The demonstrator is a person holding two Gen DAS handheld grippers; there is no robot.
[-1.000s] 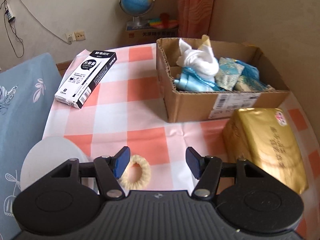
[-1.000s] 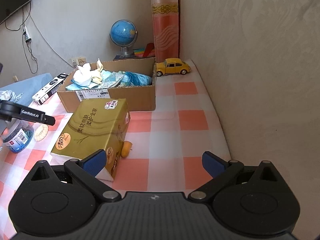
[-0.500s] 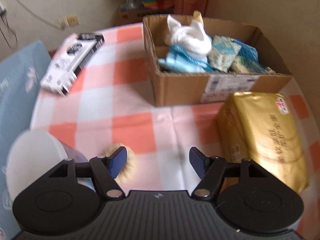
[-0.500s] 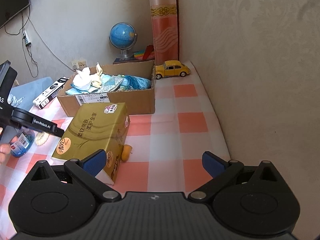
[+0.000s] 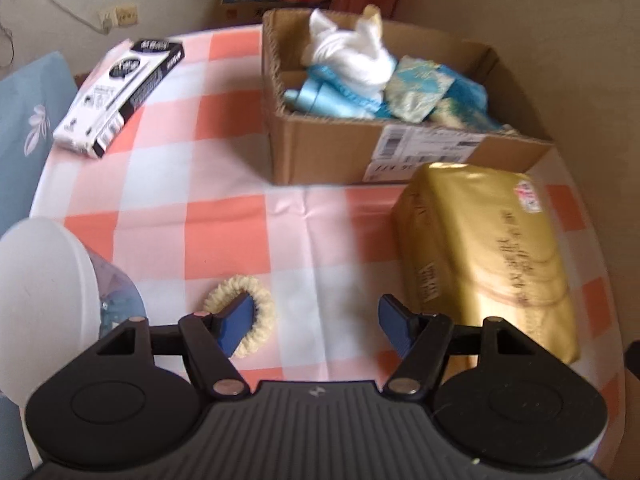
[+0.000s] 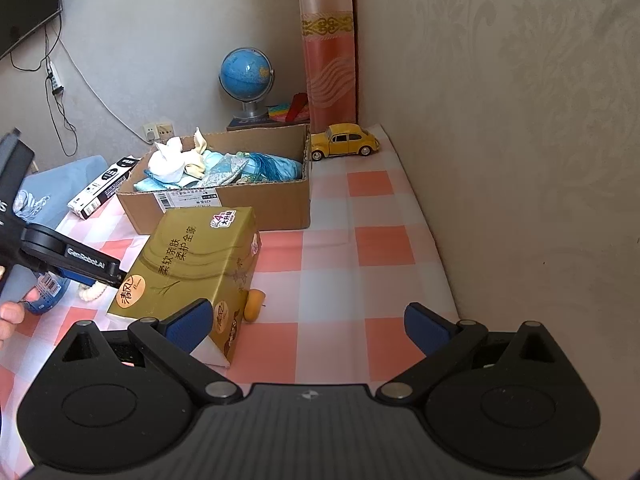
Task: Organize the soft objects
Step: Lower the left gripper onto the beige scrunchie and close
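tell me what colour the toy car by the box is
Yellow. The toy car shows only in the right wrist view, parked on the checked cloth beside the cardboard box.

Left claw point(image 5: 314, 318) hangs over the bench point(image 5: 224, 240), jaws apart. Fluffy ring point(image 5: 256, 320) lies on the bench under the claw's left finger, partly hidden by it. Lidded jar point(image 5: 44, 300) stands left of the claw. Tissue pack point(image 5: 488, 256) lies right of it, near the right finger. Cardboard box point(image 5: 320, 156) sits beyond the claw, cloth items point(image 5: 352, 52) piled inside. Flat carton point(image 5: 120, 96) lies beyond and left. Right claw point(image 6: 308, 328): tissue pack before its left finger, toy car point(image 6: 344, 145) far ahead, just beside the box.
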